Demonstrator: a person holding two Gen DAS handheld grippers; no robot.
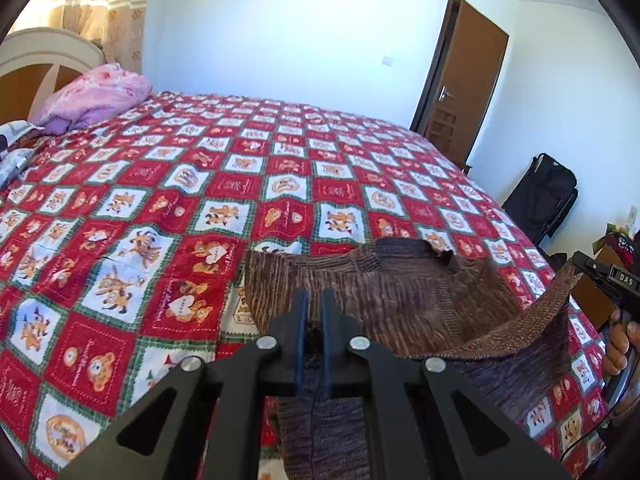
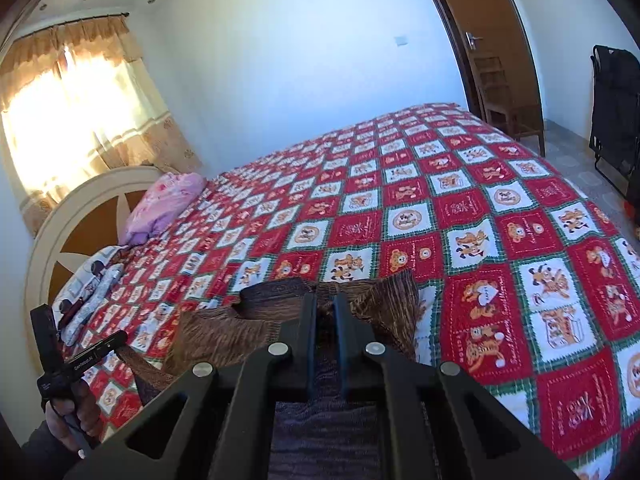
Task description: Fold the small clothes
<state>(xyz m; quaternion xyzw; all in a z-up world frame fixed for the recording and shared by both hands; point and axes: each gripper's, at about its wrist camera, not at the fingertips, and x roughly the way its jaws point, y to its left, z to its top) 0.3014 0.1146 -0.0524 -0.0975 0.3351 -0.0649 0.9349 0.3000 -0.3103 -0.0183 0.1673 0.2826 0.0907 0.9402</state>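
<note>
Brown striped knit top [image 1: 400, 300]; red/white cartoon-check bedspread [image 1: 200, 200]; pink pillow [image 1: 96, 98].

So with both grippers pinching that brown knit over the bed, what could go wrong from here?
1. The left gripper and right gripper each pinch only a narrow bit of the brown sweater; the knit may slip out.
2. The far part sags unevenly onto the quilt, so the fold might land crooked or bunched.

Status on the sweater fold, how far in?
Early. Done: the brown sweater is picked up at its near edge, its far part resting on the bedspread. In hand: left gripper and right gripper each pinch that near edge, lifted and sagging between them. Left: no finished fold is visible, so folding over, squaring up and releasing remain.
</note>
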